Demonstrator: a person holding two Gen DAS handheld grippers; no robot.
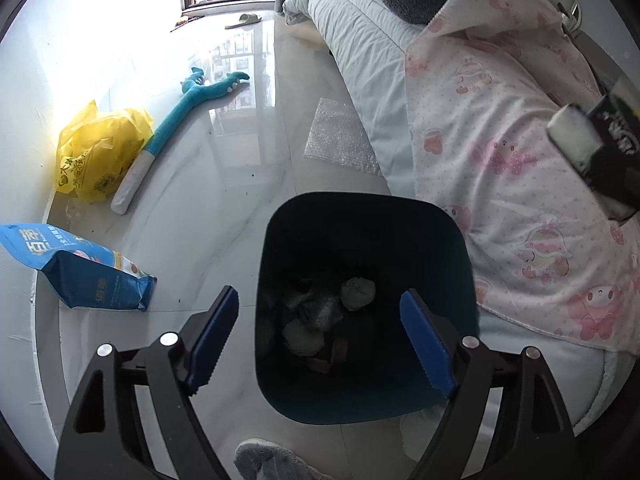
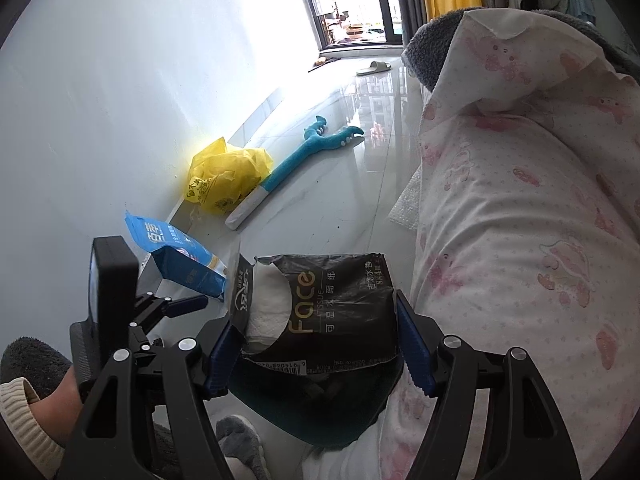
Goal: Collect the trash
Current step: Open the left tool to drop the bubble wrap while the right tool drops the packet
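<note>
A dark teal trash bin [image 1: 460,256] stands on the floor beside the bed, with crumpled tissues [image 1: 357,294] and other scraps inside. My left gripper [image 1: 320,336] is open and empty above the bin's mouth. My right gripper [image 2: 316,344] is shut on a black tissue pack [image 2: 340,304] with white tissue showing through its torn side, held just above the bin [image 2: 320,412]. The same pack [image 1: 600,148] shows at the right edge of the left wrist view, over the bed.
A yellow plastic bag [image 1: 96,152], a blue snack bag [image 1: 80,272] and a teal plush toy [image 1: 176,124] lie on the floor by the wall. Bubble wrap [image 1: 336,136] lies by the bed. A pink-patterned blanket [image 1: 500,160] covers the bed. A slippered foot [image 1: 260,460] is beside the bin.
</note>
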